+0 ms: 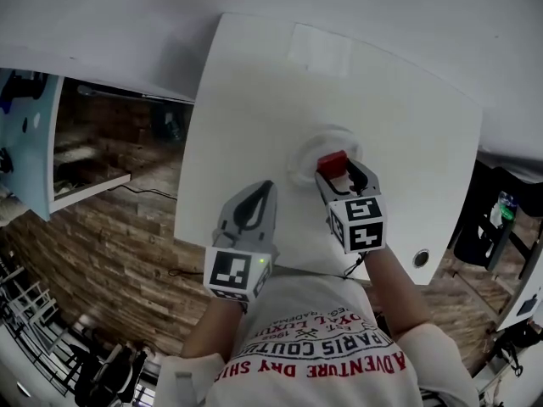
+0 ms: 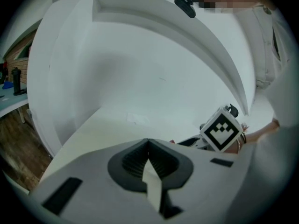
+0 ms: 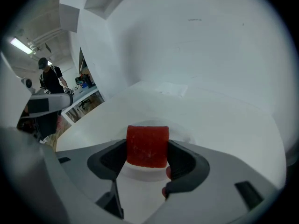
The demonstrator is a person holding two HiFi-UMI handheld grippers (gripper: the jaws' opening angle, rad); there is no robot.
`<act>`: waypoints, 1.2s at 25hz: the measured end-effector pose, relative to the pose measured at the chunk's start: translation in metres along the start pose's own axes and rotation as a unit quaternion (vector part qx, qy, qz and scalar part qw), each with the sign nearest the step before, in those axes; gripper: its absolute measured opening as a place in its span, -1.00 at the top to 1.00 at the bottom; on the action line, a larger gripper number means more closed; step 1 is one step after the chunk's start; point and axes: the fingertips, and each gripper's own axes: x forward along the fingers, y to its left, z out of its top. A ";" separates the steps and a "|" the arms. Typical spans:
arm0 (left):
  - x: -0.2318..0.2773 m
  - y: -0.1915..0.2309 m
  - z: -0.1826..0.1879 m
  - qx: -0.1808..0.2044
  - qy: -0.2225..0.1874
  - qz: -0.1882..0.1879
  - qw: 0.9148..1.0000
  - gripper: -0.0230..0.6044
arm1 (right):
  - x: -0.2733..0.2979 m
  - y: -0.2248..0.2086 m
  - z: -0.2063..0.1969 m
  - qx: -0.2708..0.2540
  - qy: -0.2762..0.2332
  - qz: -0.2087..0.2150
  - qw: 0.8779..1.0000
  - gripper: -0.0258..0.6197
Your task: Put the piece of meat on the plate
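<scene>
A red block of meat (image 1: pixel 332 162) (image 3: pixel 147 146) is clamped between the jaws of my right gripper (image 1: pixel 338 175) (image 3: pixel 147 158), which is shut on it. It hangs over the near edge of a small white plate (image 1: pixel 307 153) (image 3: pixel 184 136) on the white table (image 1: pixel 254 91). My left gripper (image 1: pixel 254 200) (image 2: pixel 148 158) hovers left of the plate near the table's front edge, its jaws closed with nothing between them.
The table's left edge (image 1: pixel 191 159) drops to a wooden floor (image 1: pixel 119 227). A hole (image 1: pixel 421 259) sits at the table's front right corner. A white wall (image 2: pixel 154 73) rises behind the table. A person (image 3: pixel 49 78) stands far off at the left.
</scene>
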 end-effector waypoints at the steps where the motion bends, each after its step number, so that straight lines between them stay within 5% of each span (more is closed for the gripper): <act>1: 0.001 0.001 -0.002 -0.001 0.003 0.001 1.000 0.91 | 0.003 0.001 -0.001 -0.002 0.005 0.002 1.000 0.06; 11: 0.002 0.004 -0.019 -0.008 0.019 0.010 1.000 0.91 | 0.019 0.001 -0.010 -0.014 0.025 0.002 1.000 0.07; 25: -0.007 0.004 -0.008 0.008 0.013 0.008 1.000 0.91 | -0.005 0.003 0.009 0.006 -0.032 -0.013 0.999 0.08; 30: -0.005 -0.006 0.018 0.031 -0.013 -0.017 0.999 0.91 | -0.033 -0.001 0.027 0.023 -0.087 -0.046 0.995 0.70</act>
